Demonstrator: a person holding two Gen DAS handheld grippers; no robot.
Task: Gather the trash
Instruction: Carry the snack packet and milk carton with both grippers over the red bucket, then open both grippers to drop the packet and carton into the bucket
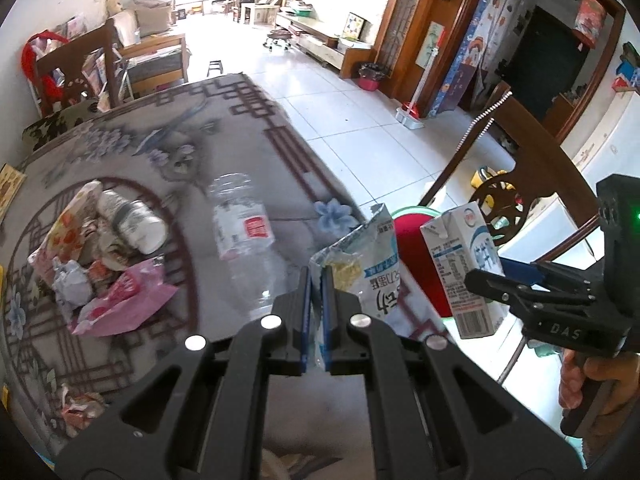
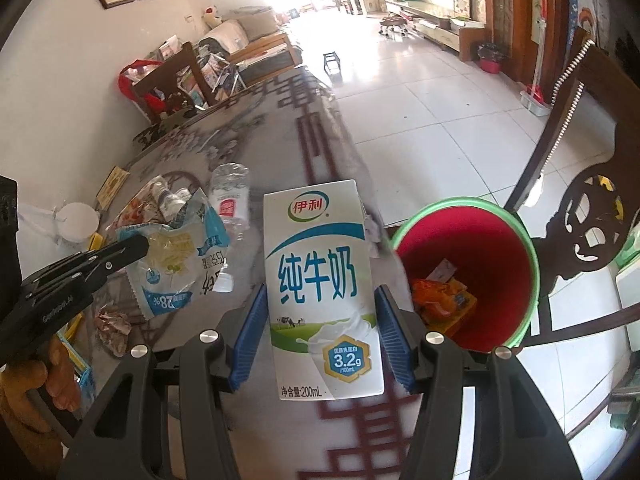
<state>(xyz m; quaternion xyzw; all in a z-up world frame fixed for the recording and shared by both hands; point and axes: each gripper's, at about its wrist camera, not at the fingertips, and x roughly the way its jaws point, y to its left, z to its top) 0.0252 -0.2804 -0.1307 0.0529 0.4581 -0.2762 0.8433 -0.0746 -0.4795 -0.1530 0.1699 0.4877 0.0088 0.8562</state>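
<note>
Left gripper (image 1: 317, 280): fingers pinched on torn noodle wrapper (image 1: 360, 256), above tabletop (image 1: 240, 128) edge. Right gripper (image 2: 322, 332): fingers clamped on upright milk carton (image 2: 320, 280), beside red bin (image 2: 472, 264) holding orange packaging.

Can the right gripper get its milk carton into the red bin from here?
Probably yes. The right gripper is shut on the milk carton, and the red bin stands just beside it off the table edge, mouth open and only partly filled, with nothing showing between them.
</note>
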